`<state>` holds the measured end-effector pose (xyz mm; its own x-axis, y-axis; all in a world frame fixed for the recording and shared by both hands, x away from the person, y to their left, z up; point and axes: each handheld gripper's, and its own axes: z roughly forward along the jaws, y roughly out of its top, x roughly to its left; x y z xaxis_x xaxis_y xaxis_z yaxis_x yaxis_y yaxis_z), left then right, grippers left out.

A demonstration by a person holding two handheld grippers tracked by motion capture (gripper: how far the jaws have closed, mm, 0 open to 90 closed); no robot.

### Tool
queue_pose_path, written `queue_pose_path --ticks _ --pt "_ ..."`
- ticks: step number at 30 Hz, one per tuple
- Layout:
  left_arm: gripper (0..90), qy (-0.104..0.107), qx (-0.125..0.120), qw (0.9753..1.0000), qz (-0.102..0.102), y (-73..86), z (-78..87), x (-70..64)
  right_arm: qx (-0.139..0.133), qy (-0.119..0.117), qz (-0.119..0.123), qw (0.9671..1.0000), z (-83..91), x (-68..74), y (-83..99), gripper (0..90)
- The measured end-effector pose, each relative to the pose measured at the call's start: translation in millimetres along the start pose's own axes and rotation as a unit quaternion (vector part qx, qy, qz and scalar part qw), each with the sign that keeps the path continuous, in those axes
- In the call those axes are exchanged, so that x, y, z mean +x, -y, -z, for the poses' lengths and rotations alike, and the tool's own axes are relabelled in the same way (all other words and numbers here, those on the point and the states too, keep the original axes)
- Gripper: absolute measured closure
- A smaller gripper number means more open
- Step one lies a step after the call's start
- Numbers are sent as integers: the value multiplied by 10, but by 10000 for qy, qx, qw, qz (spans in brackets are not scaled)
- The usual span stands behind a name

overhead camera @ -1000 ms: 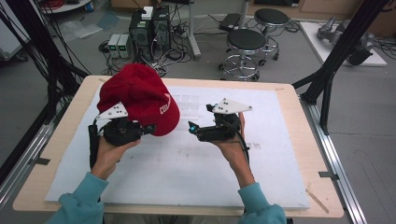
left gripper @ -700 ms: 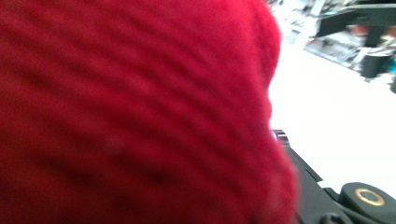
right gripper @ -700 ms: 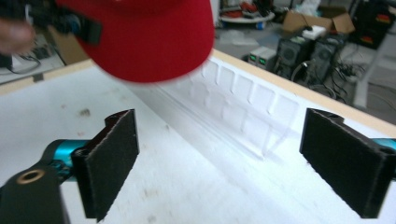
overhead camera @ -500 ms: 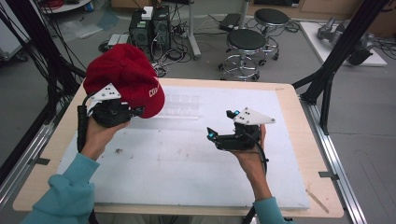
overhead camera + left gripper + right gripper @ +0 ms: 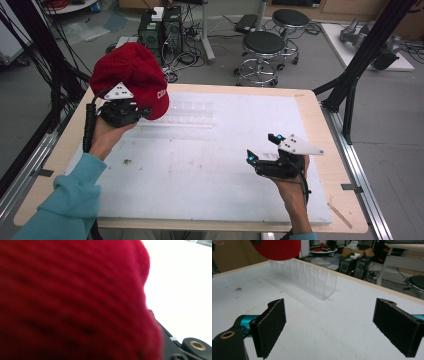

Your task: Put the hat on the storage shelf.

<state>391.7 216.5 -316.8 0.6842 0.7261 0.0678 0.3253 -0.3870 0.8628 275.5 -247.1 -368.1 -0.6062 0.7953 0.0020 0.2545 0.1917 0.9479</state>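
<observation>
red beanie (image 5: 131, 75) in left gripper (image 5: 142, 113), right gripper (image 5: 260, 149) wide apart, empty

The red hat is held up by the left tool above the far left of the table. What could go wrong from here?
1. The red hat hangs right over the left end of the clear plastic rack; lowering it could knock that light rack.
2. The hat covers most of the left tool's own camera, so the grip cannot be checked and soft knit may slip.
3. The right tool, open and empty, cannot catch it.
</observation>
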Motion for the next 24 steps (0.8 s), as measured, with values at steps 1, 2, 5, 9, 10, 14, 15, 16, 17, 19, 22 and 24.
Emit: queue_pose_path --ticks 1,2,5,9,10,14,15,16,17,19,22,24 --pt "850 -38 53 10000 -38 -15 -16 5 -33 27 -26 10000 23 -11 37 104" --pt "850 -46 39 10000 -35 -16 -36 7 -72 84 -59 9999 65 -21 98 104" --pt "850 -64 144 9999 -69 -8 -107 2 -123 189 -96 9997 139 -36 235 104" --pt "850 -84 215 9997 -91 -5 -206 -19 -189 264 -137 9994 180 -51 379 104" --pt "850 -107 237 9996 -115 -5 -227 -24 -231 270 -112 9993 178 -60 407 104" --pt "850 -176 308 9993 -98 4 -301 -30 -385 249 -168 9988 157 -87 498 104" --pt "850 -192 319 9993 -97 7 -317 -32 -399 243 -193 9987 145 -96 519 104" --pt "850 -208 331 9992 -114 8 -331 -33 -358 276 -204 9988 133 -105 538 103" --pt "850 -234 332 9991 -119 7 -342 -37 -349 286 -225 9987 122 -113 560 104" --pt "850 -282 314 9990 -121 6 -367 -53 -342 336 -283 9985 102 -134 603 104" --pt "850 -295 319 9989 -162 0 -401 -82 -336 376 -409 9979 85 -147 666 104" --pt "850 -328 362 9986 -204 -2 -425 -104 -324 407 -426 9977 72 -160 701 104"
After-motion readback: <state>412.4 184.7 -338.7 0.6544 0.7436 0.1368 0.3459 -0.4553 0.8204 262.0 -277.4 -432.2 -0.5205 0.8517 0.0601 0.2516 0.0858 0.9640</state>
